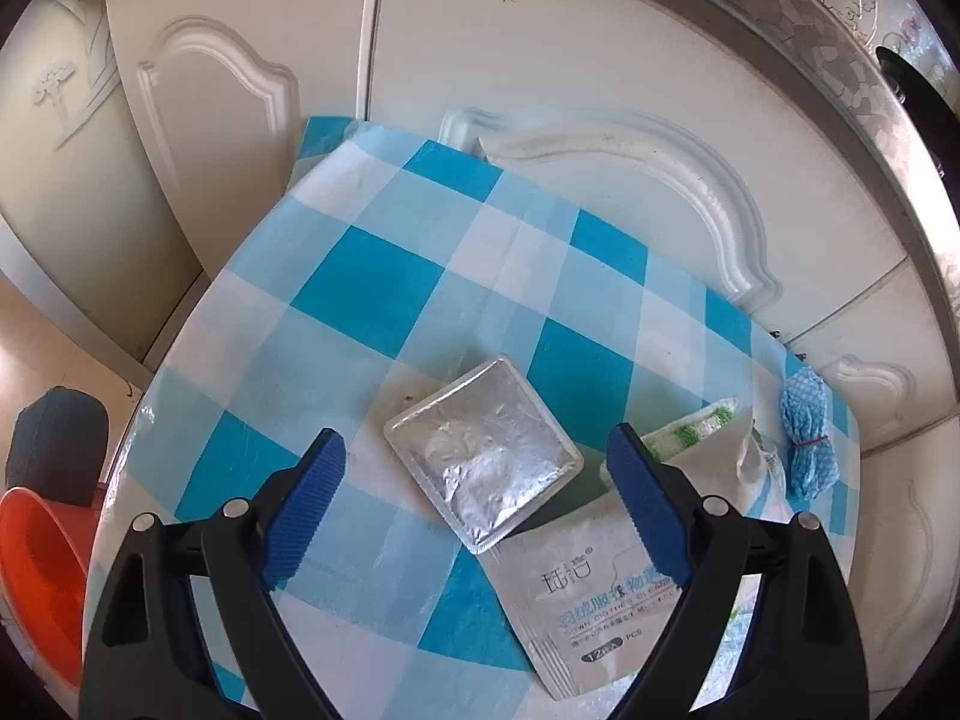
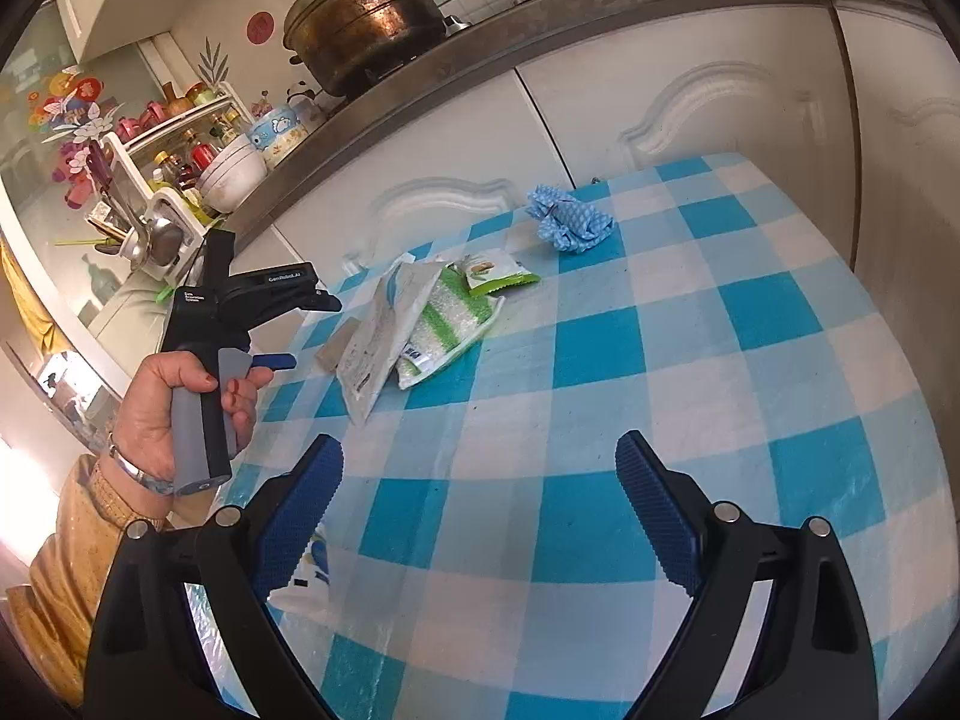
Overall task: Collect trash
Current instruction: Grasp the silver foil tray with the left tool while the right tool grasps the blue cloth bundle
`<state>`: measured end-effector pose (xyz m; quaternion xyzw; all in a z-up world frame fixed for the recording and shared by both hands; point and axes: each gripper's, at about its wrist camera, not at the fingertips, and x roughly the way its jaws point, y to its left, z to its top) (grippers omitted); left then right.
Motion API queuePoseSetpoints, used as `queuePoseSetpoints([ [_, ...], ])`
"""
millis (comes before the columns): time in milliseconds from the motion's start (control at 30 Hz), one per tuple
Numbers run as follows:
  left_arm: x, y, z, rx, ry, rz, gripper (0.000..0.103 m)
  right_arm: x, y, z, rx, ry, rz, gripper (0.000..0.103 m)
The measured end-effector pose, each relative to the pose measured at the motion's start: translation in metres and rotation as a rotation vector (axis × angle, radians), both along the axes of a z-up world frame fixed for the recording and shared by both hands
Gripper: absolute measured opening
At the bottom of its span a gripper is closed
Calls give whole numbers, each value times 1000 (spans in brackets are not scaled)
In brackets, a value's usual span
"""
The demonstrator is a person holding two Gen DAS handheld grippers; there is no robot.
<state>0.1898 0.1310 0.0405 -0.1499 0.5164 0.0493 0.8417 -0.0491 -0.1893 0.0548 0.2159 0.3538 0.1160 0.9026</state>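
Observation:
In the left wrist view a square silver foil packet (image 1: 483,459) lies on the blue-checked tablecloth (image 1: 372,288), between and just beyond the fingers of my open left gripper (image 1: 477,480). A white wipes sachet (image 1: 594,606) lies under its near corner. A green-striped sponge pack (image 1: 690,429) and a bundled blue cloth (image 1: 807,435) lie to the right. My right gripper (image 2: 480,510) is open and empty above the tablecloth (image 2: 690,330). In the right wrist view the sponge pack (image 2: 447,324), a white wrapper (image 2: 378,336), a small green packet (image 2: 495,270) and the blue cloth (image 2: 570,219) lie ahead.
White cabinet doors (image 1: 540,90) stand right behind the table. An orange bucket (image 1: 36,570) sits on the floor at left. In the right wrist view a counter (image 2: 480,60) holds a large pot (image 2: 366,18), bowls and jars. The hand-held left gripper (image 2: 240,300) shows at left.

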Motion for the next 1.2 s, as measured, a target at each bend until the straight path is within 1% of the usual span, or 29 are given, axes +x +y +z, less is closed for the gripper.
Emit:
queuePoseSetpoints([
  [67,6,-1,-5,14,26,14,89,9,-7,-2,12,7,4,92],
  [167,12,-4,-11,30,40,31,89,23,-18,-7,55,22,6,92],
  [300,21,-9,-18,55,51,39,89,37,-25,-10,25,35,7,91],
  [467,28,-19,-22,133,46,5,89,51,-32,-16,6,54,11,92],
  [567,25,-27,-25,201,42,-50,88,62,-34,-19,11,59,23,92],
  [633,20,-31,-26,247,25,-78,83,70,-33,-19,-11,60,28,92],
  [667,17,-30,-25,249,13,-85,81,75,-33,-19,-17,59,29,91],
  [733,13,-27,-24,248,3,-91,75,86,-33,-18,-24,57,36,92],
  [933,-2,-20,-19,246,-24,-127,66,120,-31,-14,-59,38,41,92],
  [1100,-18,-15,-19,235,-48,-150,64,154,-28,-14,-90,22,44,91],
  [1200,-24,-9,-17,204,-61,-153,63,177,-26,-14,-130,19,41,91],
])
